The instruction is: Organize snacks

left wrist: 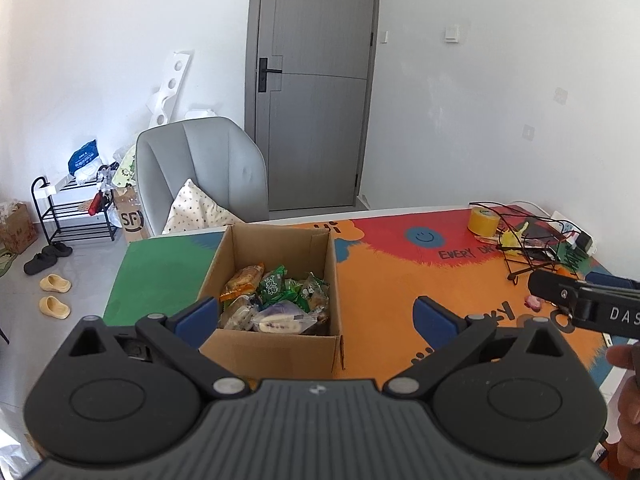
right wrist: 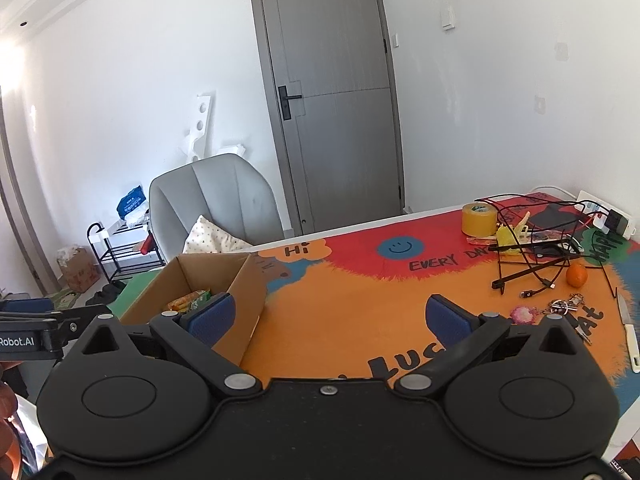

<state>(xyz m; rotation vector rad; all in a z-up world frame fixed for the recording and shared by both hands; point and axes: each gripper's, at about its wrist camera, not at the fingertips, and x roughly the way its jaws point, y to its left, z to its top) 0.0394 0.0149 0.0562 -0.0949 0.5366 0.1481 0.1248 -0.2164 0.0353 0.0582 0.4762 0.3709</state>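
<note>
From the left wrist view, our left gripper [left wrist: 316,314] stands wide open with nothing in it, and straight ahead between its fingers sits the cardboard box [left wrist: 276,344], its floor covered with wrapped snacks [left wrist: 276,300].

From the right wrist view, our right gripper [right wrist: 332,320] is spread just as wide and empty; the box lies ahead to its left, bare orange mat [right wrist: 340,300] between its fingers.

We see no packets loose on the mat, so the gathering looks done, or sorting out of the box is pending.

My worktop [right wrist: 360,312] wears a bright printed cloth; on it sit the cardboard box [left wrist: 276,344], tape roll [right wrist: 479,219], orange [right wrist: 576,273], cables [right wrist: 532,276], keys [right wrist: 566,305] and a knife [right wrist: 629,326].
</note>
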